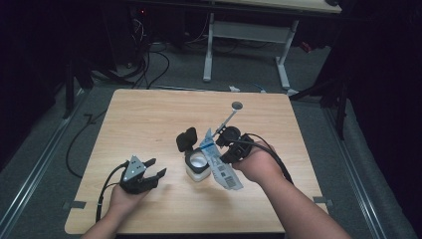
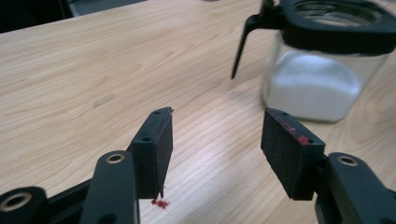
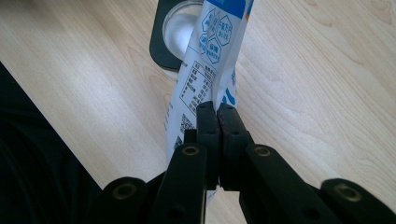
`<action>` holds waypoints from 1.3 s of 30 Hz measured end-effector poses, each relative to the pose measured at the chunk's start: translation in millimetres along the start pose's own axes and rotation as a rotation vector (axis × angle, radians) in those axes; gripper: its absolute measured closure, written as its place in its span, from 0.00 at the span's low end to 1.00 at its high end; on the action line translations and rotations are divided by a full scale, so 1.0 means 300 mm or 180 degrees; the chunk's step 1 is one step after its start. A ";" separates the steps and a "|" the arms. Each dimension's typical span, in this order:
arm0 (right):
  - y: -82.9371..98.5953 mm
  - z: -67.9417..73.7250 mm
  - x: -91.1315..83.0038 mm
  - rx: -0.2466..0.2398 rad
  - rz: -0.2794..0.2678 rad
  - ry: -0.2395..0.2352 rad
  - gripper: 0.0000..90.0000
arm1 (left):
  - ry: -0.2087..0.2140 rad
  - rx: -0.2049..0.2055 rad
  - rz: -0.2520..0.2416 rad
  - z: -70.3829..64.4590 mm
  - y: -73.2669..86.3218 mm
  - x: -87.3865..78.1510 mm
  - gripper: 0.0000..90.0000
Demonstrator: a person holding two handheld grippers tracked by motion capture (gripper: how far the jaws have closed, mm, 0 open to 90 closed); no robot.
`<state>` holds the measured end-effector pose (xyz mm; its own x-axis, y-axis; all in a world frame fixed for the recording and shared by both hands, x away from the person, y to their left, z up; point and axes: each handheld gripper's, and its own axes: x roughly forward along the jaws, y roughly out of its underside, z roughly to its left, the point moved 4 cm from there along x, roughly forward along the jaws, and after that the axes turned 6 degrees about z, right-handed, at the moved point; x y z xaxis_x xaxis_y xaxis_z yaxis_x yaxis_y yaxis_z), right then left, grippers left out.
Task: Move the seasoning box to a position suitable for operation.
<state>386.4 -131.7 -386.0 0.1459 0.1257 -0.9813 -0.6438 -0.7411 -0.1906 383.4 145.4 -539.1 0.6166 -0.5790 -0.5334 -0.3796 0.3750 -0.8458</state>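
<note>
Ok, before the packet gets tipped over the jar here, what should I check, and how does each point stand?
1. Right gripper clamped on the packet: ok, jaws pinch it near one end.
2. Jar open: ok, its black lid is flipped up and back.
3. Packet's far end over the jar mouth: ok, it reaches the opening in the right gripper view.
4. Packet torn open: cannot tell, that end is cut off from sight.
5. Left gripper steadying the jar: not ok, jaws open and short of it.
6. Room left in the jar: ok, the white contents sit below the rim.
</note>
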 end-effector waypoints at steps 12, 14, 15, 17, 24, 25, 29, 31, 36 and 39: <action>0.047 -0.027 0.017 0.0032 0.0057 0.0048 0.99 | -0.0004 -0.0105 0.0007 0.031 0.001 -0.009 0.49; 0.055 -0.035 0.019 0.0053 0.0053 0.0060 0.99 | -0.0006 -0.0100 -0.0010 0.029 0.000 -0.008 0.49; 0.055 -0.035 0.019 0.0053 0.0053 0.0060 0.99 | -0.0006 -0.0100 -0.0010 0.029 0.000 -0.008 0.49; 0.065 -0.046 0.022 0.0082 0.0064 0.0069 0.99 | 0.0003 -0.0095 -0.0011 0.026 0.000 -0.007 0.49; 0.107 -0.083 0.036 0.0206 0.0078 0.0092 0.99 | 0.0016 -0.0072 0.0010 0.022 0.000 -0.005 0.49; 0.107 -0.083 0.036 0.0206 0.0078 0.0092 0.99 | 0.0016 -0.0072 0.0010 0.022 0.000 -0.005 0.49; 0.128 -0.104 0.037 0.0245 0.0080 0.0130 0.99 | 0.0012 -0.0070 0.0016 0.022 0.000 -0.005 0.49; 0.139 -0.120 0.037 0.0287 0.0090 0.0148 0.99 | 0.0011 -0.0062 0.0022 0.020 0.001 -0.005 0.49; 0.173 -0.167 0.048 0.0388 0.0127 0.0199 0.99 | 0.0008 -0.0065 0.0020 0.020 0.001 -0.002 0.49; 0.189 -0.198 0.055 0.0463 0.0145 0.0216 0.99 | 0.0016 -0.0051 0.0045 0.018 0.003 0.001 0.49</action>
<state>397.0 -210.8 -411.4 0.1612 0.0457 -0.9859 -0.7522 -0.6410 -0.1527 386.9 149.6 -540.0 0.6075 -0.5774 -0.5455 -0.3992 0.3717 -0.8381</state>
